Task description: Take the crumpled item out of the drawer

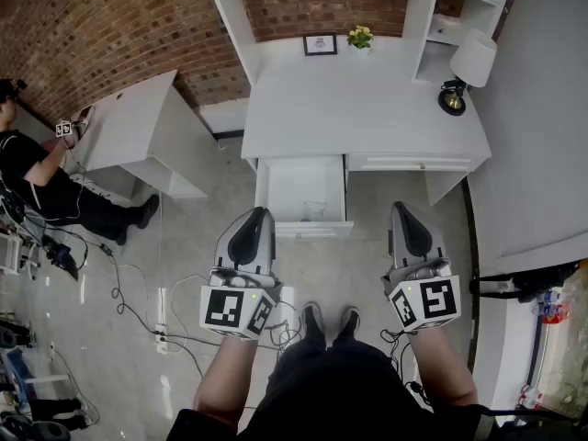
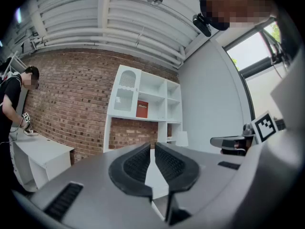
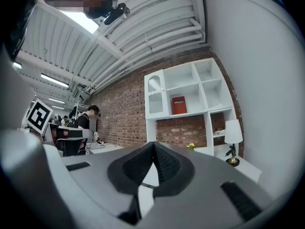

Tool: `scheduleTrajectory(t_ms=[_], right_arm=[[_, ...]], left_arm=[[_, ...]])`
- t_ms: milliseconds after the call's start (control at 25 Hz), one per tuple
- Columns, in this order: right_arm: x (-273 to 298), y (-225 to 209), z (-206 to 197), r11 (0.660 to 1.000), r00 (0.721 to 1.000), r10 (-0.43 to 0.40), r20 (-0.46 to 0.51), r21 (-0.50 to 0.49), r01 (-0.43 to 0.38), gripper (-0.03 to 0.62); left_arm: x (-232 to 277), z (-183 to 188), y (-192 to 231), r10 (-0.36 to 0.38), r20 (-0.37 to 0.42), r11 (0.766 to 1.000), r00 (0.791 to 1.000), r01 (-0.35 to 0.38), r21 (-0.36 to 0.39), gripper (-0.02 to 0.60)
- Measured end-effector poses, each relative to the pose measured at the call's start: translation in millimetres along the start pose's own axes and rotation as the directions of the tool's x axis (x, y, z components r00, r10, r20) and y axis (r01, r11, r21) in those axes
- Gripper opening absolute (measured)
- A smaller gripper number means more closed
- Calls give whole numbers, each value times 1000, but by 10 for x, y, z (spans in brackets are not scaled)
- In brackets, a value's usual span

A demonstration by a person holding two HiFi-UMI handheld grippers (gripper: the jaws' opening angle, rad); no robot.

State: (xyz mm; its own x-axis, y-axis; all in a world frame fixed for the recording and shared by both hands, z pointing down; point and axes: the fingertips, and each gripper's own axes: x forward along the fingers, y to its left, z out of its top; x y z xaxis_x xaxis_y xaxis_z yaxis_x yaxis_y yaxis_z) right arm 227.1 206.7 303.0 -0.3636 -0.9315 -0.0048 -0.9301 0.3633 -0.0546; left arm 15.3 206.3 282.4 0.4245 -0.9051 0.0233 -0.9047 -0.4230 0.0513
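Note:
The white desk (image 1: 367, 108) has its left drawer (image 1: 303, 191) pulled open. A small clear crumpled item (image 1: 314, 211) lies near the drawer's front edge. My left gripper (image 1: 260, 213) hangs just in front of the drawer's front left corner, shut and empty. To the right of the drawer my right gripper (image 1: 401, 208) is held below the closed drawer front, also shut with nothing in it. In the left gripper view the left gripper (image 2: 152, 147) points level at the shelf unit (image 2: 143, 109), pads together. The right gripper (image 3: 153, 144) likewise shows its pads closed and faces the shelves.
On the desk stand a white lamp (image 1: 467, 67), a framed picture (image 1: 320, 44) and a small flower pot (image 1: 360, 37). A person (image 1: 37, 177) works at a second white desk (image 1: 129, 127) on the left. Cables and a power strip (image 1: 163, 333) lie on the floor.

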Motion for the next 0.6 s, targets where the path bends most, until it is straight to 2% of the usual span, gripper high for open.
scheduleTrajectory(t_ms=[240, 400, 520, 600], right_arm=[[-169, 35, 65, 1000, 1000, 20, -6, -10, -20, 0], [-192, 92, 20, 998, 997, 65, -39, -22, -66, 9], [-193, 175, 4, 993, 992, 113, -53, -34, -115, 81], [-194, 218, 7, 989, 989, 143, -49, -37, -144, 107]], left_arm=[[-171, 88, -104, 31, 3, 999, 999, -32, 11, 31], [-244, 53, -176, 46, -18, 999, 999, -46, 18, 36], [-312, 28, -203, 72, -37, 997, 997, -71, 27, 149], [-377, 26, -211, 97, -40, 995, 994, -96, 36, 177]])
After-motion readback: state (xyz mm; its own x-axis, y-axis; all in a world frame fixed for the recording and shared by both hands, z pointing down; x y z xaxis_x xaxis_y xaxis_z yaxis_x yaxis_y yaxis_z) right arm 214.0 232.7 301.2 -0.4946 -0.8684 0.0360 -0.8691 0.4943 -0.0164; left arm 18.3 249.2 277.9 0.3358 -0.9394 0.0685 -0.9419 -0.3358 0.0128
